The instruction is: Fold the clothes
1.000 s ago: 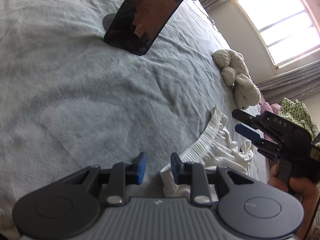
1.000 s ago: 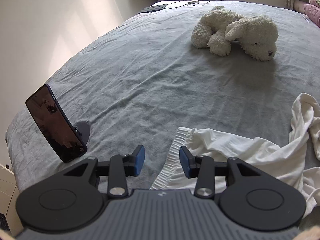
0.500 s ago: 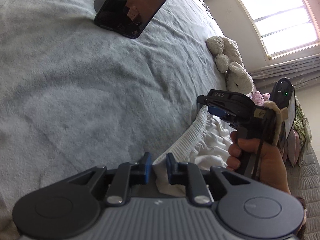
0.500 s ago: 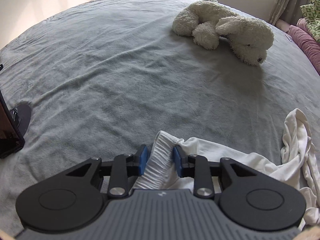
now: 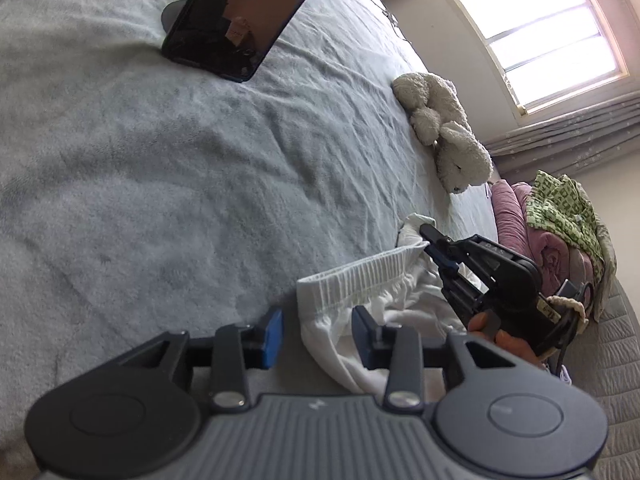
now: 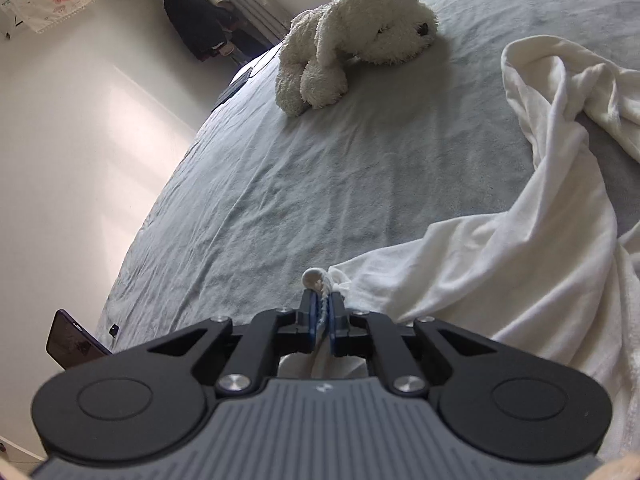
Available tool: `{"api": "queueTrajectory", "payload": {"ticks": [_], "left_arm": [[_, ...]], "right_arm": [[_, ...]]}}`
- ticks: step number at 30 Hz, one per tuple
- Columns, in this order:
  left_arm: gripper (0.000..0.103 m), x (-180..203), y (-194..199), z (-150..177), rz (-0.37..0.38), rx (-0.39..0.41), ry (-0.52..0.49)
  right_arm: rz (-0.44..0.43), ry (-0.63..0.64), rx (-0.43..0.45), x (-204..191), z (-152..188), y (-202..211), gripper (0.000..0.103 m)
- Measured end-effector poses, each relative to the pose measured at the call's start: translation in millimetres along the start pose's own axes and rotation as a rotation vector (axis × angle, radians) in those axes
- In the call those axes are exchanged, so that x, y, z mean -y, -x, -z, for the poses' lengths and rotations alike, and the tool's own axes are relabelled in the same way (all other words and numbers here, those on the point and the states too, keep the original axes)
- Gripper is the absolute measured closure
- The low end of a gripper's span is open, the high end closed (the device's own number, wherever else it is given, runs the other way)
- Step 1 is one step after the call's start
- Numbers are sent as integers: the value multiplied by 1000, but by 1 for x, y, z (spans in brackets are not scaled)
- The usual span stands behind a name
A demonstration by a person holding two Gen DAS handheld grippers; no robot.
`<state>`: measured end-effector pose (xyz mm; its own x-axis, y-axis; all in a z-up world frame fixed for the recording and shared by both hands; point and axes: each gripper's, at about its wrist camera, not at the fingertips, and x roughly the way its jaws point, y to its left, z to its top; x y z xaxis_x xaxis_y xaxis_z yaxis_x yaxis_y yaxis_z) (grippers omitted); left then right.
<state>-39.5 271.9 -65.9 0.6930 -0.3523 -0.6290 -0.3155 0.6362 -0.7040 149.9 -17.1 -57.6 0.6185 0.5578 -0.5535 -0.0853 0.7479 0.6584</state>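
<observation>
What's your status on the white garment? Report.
Right gripper just closed, jaws shut on garment waistband. Left gripper just opened, jaws straddle waistband corner, no pinch. Plush dog and phone lie clear of it.

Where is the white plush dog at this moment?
The white plush dog lies on the grey bed cover, beyond the white garment; in the left wrist view it is at right, under the window.

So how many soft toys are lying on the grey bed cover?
1: the cream plush dog lies far across the grey bed cover, beyond the white garment. The folded pile at the bed's edge could hide others.
</observation>
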Motion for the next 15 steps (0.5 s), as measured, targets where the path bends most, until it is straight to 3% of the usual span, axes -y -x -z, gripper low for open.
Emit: {"api": "queueTrajectory", "payload": {"ticks": [5,7,9,15], "left_arm": [[73,0,-2,3,-5,47,3],[90,-4,-3,2,-16,67,36],[97,-7,-5,0,-25,81,53],[98,5,11,-6,-79,202,-9]], "right_arm": [[-14,-8,12,-3,-1,1,96],[-19,-5,21,-8,-2,2,96],[-21,13,32,-17,-5,2,96],[-24,128,49,-57,-9,-14,96]]}}
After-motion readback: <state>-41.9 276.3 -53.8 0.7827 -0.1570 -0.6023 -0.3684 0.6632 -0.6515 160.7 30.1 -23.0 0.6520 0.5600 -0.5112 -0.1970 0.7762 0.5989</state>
